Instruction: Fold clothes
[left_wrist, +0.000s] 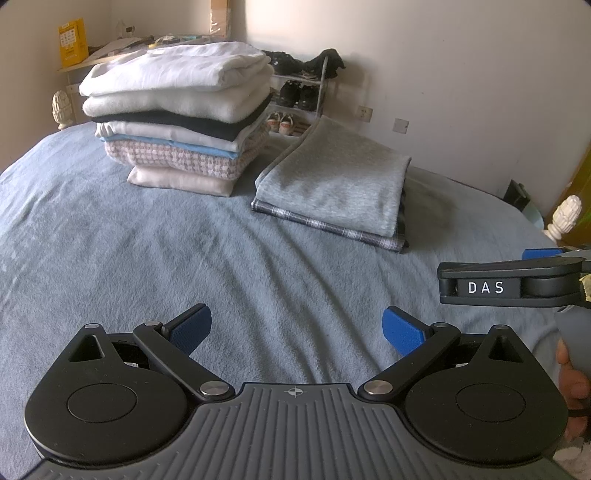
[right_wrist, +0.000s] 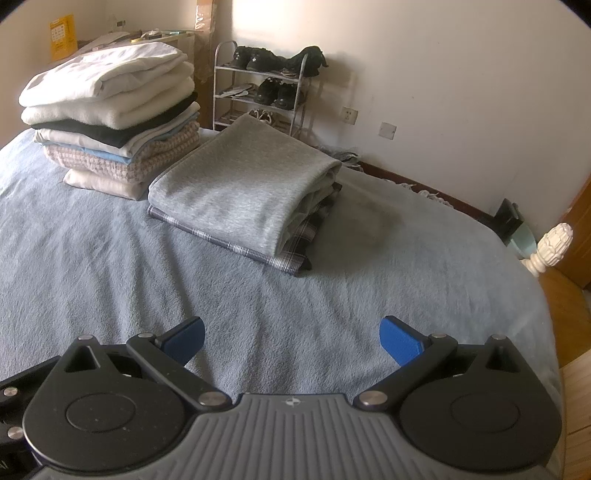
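Both the left gripper (left_wrist: 297, 328) and right gripper (right_wrist: 291, 338) hang wide open and empty over the blanket (left_wrist: 147, 258), the folded grey garment (right_wrist: 240, 195) sitting ahead, nearer the right one, long axis running away toward the wall.

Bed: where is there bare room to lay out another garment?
The blue blanket is bare from the open left gripper and right gripper up to the grey folded garment, and to that garment's right. The far left is crowded: a tall stack of folded clothes sits beside the grey one.
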